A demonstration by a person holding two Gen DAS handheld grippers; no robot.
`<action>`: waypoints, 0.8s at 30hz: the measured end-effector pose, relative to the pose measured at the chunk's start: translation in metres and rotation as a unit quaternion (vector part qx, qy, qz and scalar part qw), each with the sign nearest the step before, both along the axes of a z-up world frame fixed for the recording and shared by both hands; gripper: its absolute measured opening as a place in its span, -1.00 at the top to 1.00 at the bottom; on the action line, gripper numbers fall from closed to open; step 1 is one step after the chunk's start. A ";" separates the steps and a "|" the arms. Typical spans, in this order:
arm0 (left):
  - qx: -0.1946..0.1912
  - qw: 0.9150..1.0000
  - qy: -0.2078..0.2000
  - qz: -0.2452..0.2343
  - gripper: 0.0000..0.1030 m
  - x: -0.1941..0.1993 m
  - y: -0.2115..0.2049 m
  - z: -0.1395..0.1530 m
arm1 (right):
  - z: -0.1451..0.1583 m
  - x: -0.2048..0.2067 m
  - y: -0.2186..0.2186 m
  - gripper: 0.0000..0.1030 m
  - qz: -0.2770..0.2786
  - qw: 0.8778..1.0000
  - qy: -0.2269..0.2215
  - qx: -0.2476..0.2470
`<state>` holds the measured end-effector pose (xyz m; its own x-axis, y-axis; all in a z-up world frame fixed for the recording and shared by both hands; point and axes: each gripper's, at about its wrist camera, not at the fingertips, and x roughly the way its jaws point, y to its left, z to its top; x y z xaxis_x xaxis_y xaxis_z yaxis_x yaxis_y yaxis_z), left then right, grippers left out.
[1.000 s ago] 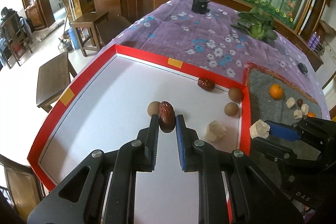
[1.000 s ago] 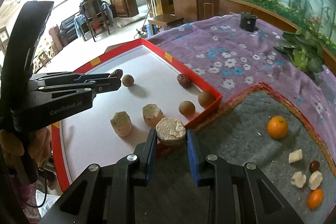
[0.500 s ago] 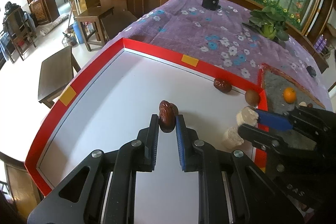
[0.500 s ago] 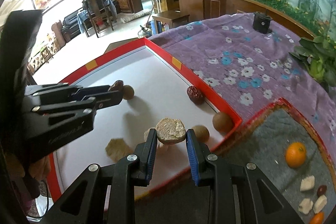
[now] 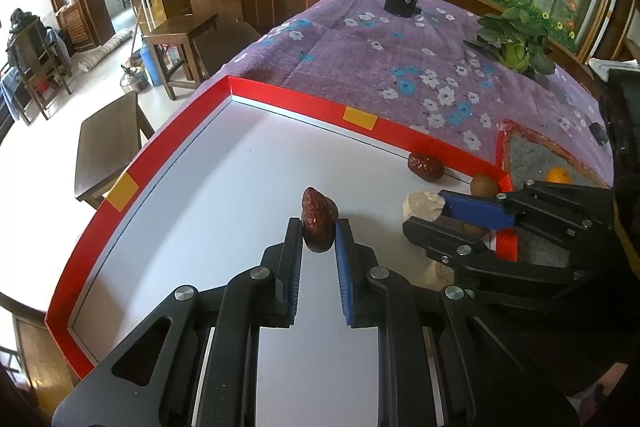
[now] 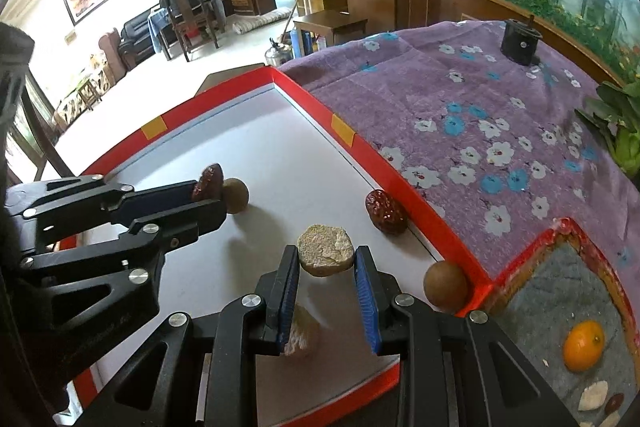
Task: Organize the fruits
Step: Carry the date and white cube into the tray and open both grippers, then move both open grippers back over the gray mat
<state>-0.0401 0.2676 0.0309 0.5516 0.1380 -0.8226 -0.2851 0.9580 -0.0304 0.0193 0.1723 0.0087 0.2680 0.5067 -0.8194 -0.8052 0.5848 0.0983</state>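
Both grippers hold a piece of food above the white floor of the red-rimmed tray.

Nearest in the left wrist view, the left gripper is closed on a dark red date, which stands up between its fingertips over the middle of the tray. In the right wrist view the right gripper clamps a pale round cake by its sides (flat face up); another pale chunk lies on the tray under its left finger. Just right of that gripper a brown round fruit sits in the tray's corner against the rim. Farther off, a second date lies against the right rim, and another brown round fruit touches the left gripper's tip. An orange rests on the grey mat to the right. Lettering on the left gripper's side is too blurred to read.
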 end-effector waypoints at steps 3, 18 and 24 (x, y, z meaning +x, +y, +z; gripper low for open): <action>0.000 1.000 0.003 0.003 0.70 0.001 -0.001 -0.001 | -0.002 0.001 0.001 0.47 -0.004 1.000 0.002 -0.001; 0.003 0.999 0.011 0.038 0.30 -0.001 0.003 -0.003 | 0.015 -0.016 -0.013 0.22 -0.014 1.000 -0.007 0.016; 0.024 0.999 -0.011 0.047 -0.09 -0.007 -0.003 0.010 | 0.027 -0.024 -0.032 0.15 -0.031 0.999 -0.024 0.026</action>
